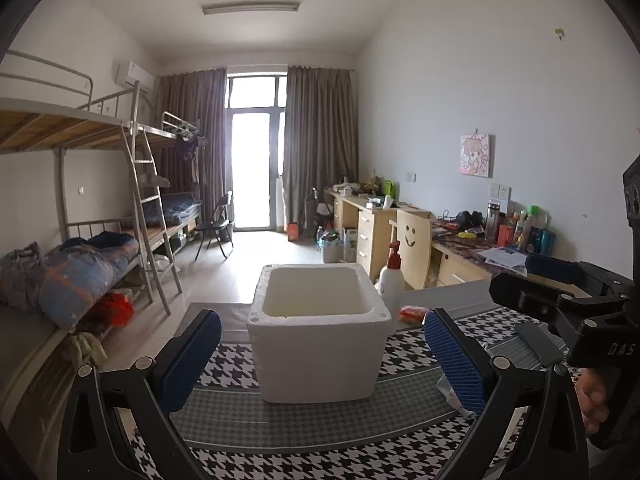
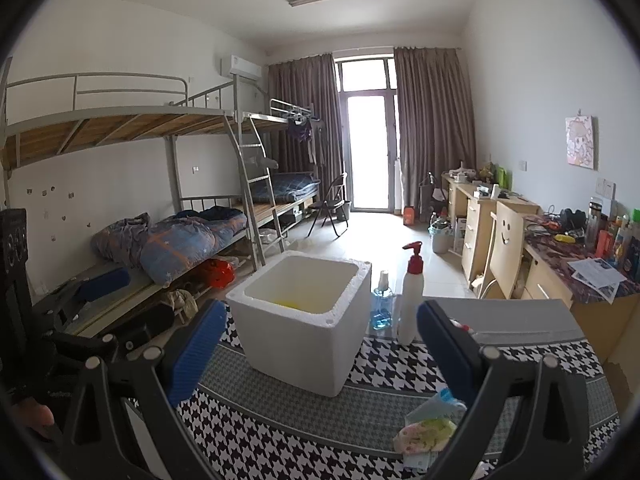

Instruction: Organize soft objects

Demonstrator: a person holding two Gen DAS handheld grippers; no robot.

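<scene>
I hold my left gripper (image 1: 322, 364) and my right gripper (image 2: 322, 354) level above the tabletop (image 2: 280, 412), each with its blue ribbed pads spread wide apart and nothing between them, both aimed at the white foam box (image 2: 304, 320) so I can judge where to drop things. The box stands upright and open on the houndstooth cloth; its thick, grainy walls look light and easy to shove, and something yellow (image 2: 290, 303) already lies at its bottom. The soft things left to gather sit low to my right: a floral fabric pouch (image 2: 426, 434) on a pale blue packet (image 2: 444, 400), just under my right pad. An orange packet (image 1: 414, 313) lies beside the box, near a white pump bottle (image 2: 412, 296) and a blue spray bottle (image 2: 382, 304), both rigid, so I judge they stay.
</scene>
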